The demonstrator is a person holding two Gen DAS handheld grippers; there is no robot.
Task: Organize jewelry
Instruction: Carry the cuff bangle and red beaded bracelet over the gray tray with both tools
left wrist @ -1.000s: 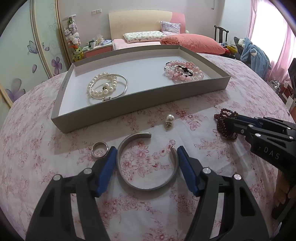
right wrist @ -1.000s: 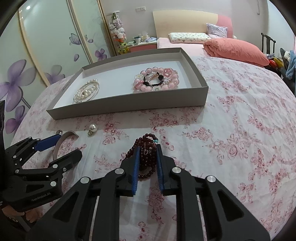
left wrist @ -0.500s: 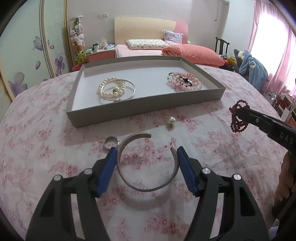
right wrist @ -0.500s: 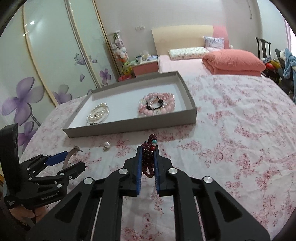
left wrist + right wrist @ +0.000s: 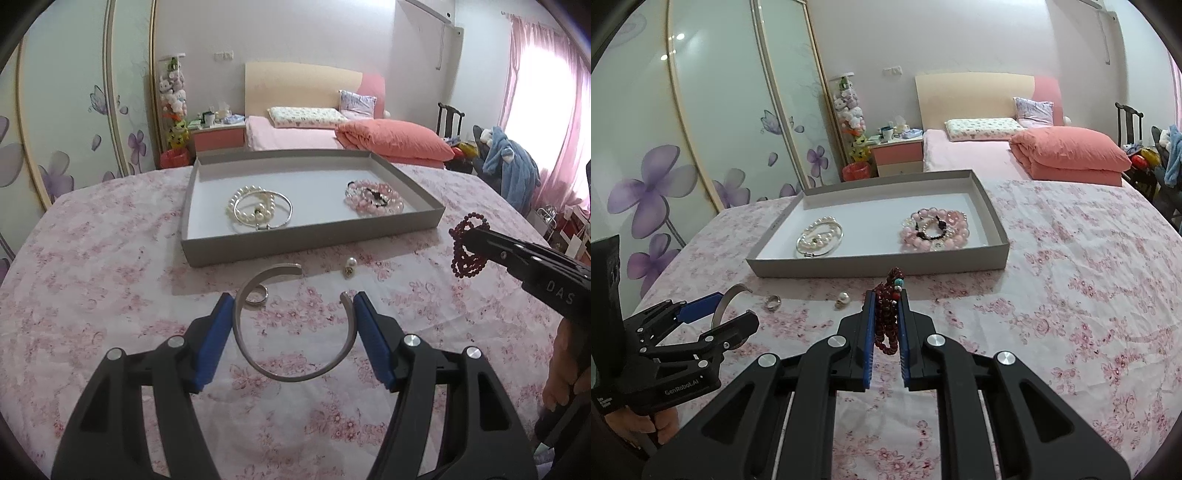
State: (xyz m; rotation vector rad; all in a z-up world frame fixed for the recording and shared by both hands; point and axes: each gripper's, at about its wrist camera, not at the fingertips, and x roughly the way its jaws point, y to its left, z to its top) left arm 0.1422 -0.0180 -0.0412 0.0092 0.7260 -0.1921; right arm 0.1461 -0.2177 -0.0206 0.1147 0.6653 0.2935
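The left gripper [image 5: 291,325] has its blue-padded fingers [image 5: 213,341] spread wide and pressed against the two outer sides of a silver cuff bangle [image 5: 291,365]. This is a smooth flat metal band bent into an open C. It lies level between the fingers with its gap facing away toward the tray. A second ago it rested on the cloth; now it is held up off it.

The right gripper [image 5: 886,325] has its fingers nearly closed on a dark red bead bracelet [image 5: 886,317]. This is a bunched strand of small round beads with one turquoise bead near the top. It hangs upright, its long axis vertical, lifted clear of the surface, where it lay a second ago.

On the surface [image 5: 110,266], covered in a soft pink floral cloth, a small silver ring [image 5: 256,295] sits just beyond the bangle, and a pearl earring [image 5: 350,266] lies to its right.

Farther on stands a shallow grey cardboard tray [image 5: 295,245] with a white floor. Its left part holds a pearl bracelet [image 5: 251,208] looped with a thin silver bangle [image 5: 284,216]. Its right part holds a pile of glossy pink bead bracelets [image 5: 373,197].
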